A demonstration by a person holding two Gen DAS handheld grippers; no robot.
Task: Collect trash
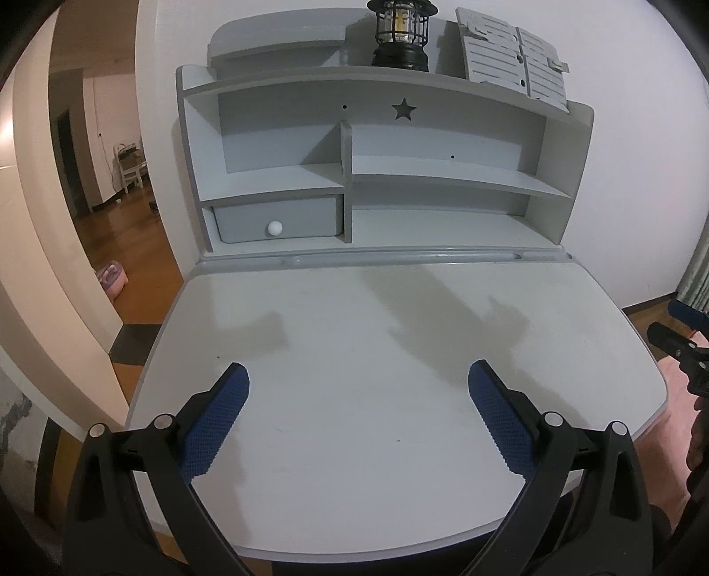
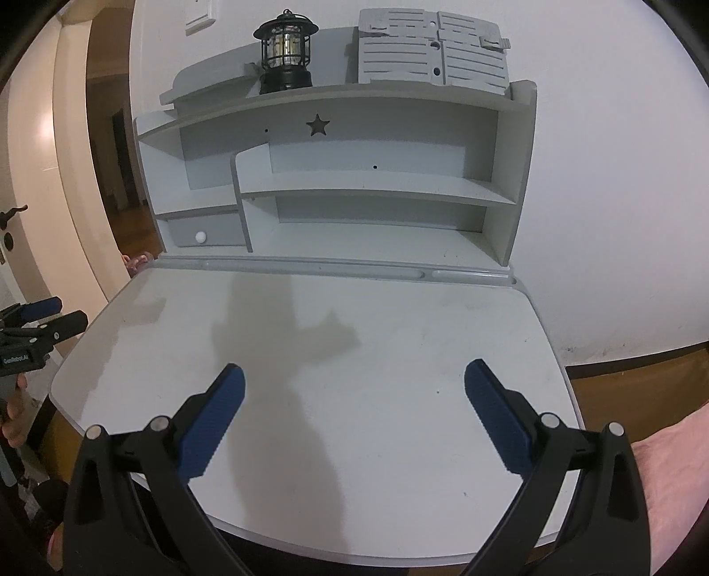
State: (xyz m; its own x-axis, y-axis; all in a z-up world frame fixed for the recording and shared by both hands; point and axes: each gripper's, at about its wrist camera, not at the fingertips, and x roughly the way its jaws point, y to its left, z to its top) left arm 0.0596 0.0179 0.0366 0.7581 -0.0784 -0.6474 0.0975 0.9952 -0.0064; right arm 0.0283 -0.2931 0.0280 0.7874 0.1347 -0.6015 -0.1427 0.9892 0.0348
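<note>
No trash shows in either view. My left gripper (image 1: pixel 358 376) is open and empty, hovering over the near part of the white desk top (image 1: pixel 376 319). My right gripper (image 2: pixel 354 376) is open and empty too, over the same desk top (image 2: pixel 399 336). The right gripper also shows at the right edge of the left wrist view (image 1: pixel 684 341). The left gripper shows at the left edge of the right wrist view (image 2: pixel 40 321). Only the grippers' shadows lie on the desk.
A grey hutch (image 1: pixel 376 177) with shelves stands at the desk's back, with a drawer with a white knob (image 1: pixel 274 228). A black lantern (image 1: pixel 401 33) and a slatted grey book stand (image 1: pixel 516 57) sit on top. A doorway and wood floor (image 1: pixel 128 239) lie left.
</note>
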